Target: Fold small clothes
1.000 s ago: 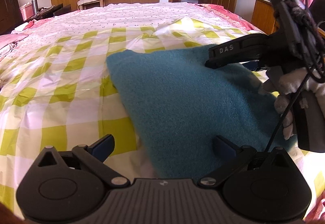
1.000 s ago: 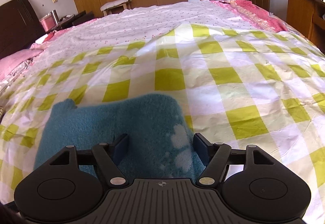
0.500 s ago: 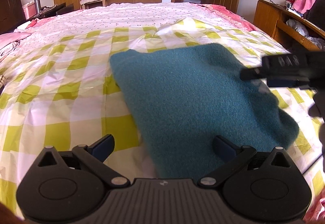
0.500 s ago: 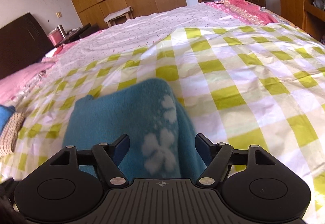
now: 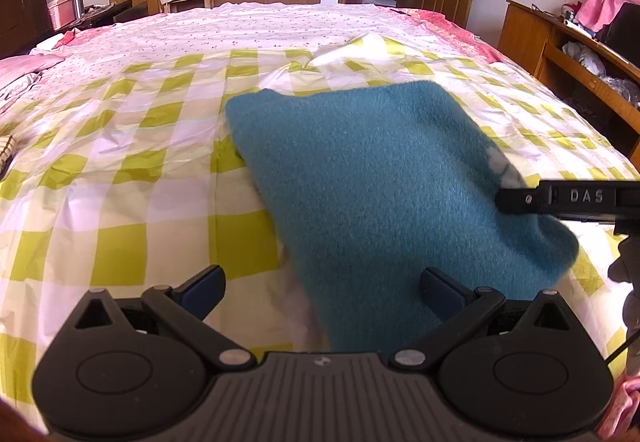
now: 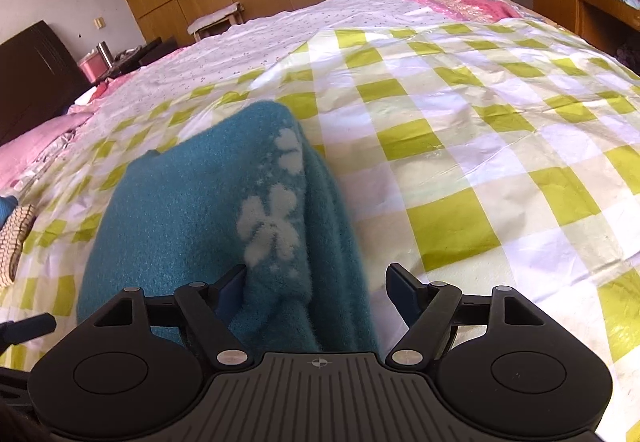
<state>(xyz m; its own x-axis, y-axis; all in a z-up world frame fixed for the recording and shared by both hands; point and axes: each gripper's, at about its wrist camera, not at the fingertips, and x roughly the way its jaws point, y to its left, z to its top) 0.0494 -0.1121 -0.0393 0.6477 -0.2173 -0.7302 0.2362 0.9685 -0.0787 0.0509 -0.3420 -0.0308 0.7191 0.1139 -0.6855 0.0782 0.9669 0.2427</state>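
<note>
Right now the teal fleece garment (image 5: 380, 177) lies folded on the green-checked cover (image 5: 120, 201), and everything is placed off that garment. Its near edge runs under the left gripper (image 5: 322, 284), whose jaws stand wide with nothing between them; the right-hand finger sits over the fleece, the left-hand one over bare cover. On the garment's right side, the right gripper (image 6: 316, 282) is also spread wide, and the doubled edge with the white flower print (image 6: 272, 230) rises up between its fingers. It grips nothing, though the fleece brushes its left pad (image 6: 232, 288).

From the left wrist view, one finger of that right gripper (image 5: 520, 197) reaches in over the garment's right edge, close to the pale print.

My read: a fold has just been laid down and the job in hand is the next one, or a tidy-up of this one. To do it well, I'd say take the layered right edge cleanly, all thicknesses together, not just the top ply, because thick fleece likes to slide apart. The left tool should catch the near edge at a matching spot so both sides lift level. Carry the edge across low, and line it up with the far-left edge before letting go. The cover looks slick and crinkly, so dragging could shift the whole bundle.
</note>
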